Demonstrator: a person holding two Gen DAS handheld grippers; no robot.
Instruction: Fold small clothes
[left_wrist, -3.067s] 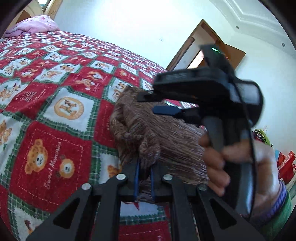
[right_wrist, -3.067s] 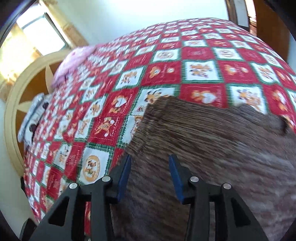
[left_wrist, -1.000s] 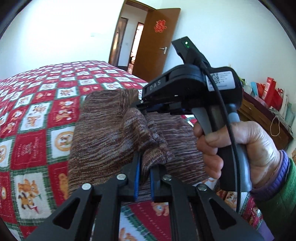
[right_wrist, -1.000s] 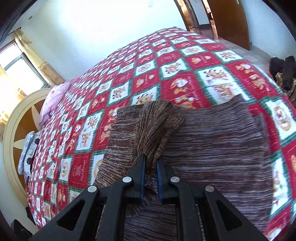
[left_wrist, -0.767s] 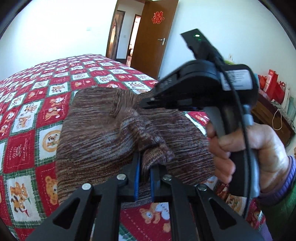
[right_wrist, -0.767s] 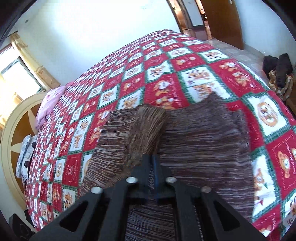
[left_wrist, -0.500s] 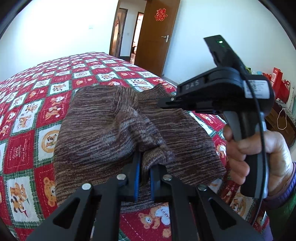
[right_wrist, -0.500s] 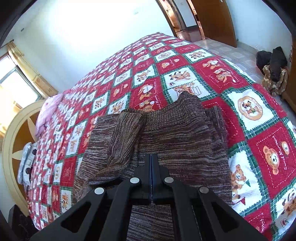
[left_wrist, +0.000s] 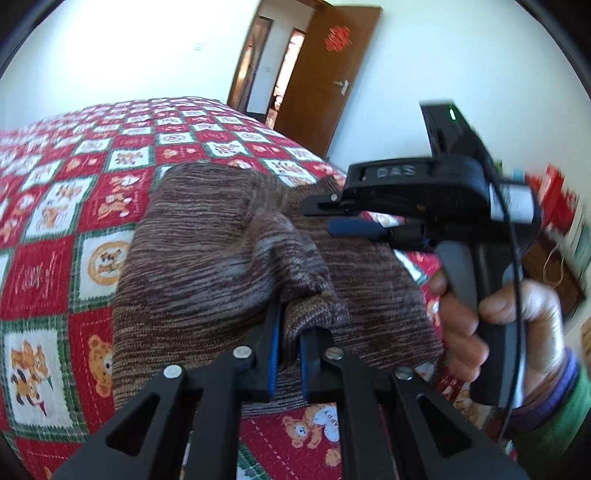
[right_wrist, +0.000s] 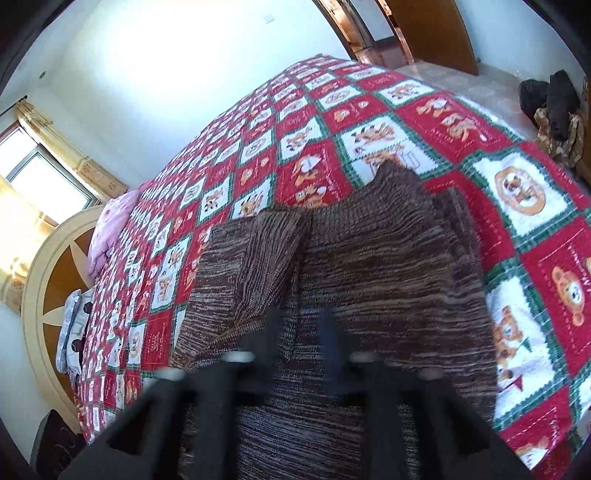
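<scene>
On your left, your left gripper (left_wrist: 288, 343) is pinching a bunched fold of the brown striped sweater (left_wrist: 221, 258), its blue-padded fingers (left_wrist: 272, 347) pressed close together with the knit squeezed between them. The sweater is lying on the red, white and green bear-print quilt (left_wrist: 44, 266) that is covering the bed, and the pinched fold is rising off the rest of the cloth toward you.

Moving right in that view, your right hand (left_wrist: 517, 328) is gripping the handle of the right gripper (right_wrist: 301, 332), which is hanging over the far side of the sweater. Behind it a brown door (left_wrist: 325, 77) is standing open.

From the right wrist, the right gripper's jaws have just been opening; they are standing apart above the sweater (right_wrist: 369, 266) with nothing between them, pads clear of the cloth. A folded-over sleeve (right_wrist: 266, 266) is lying just left of them. At the far left a pink pillow (right_wrist: 110, 229) is sitting near the round headboard (right_wrist: 40, 280).
</scene>
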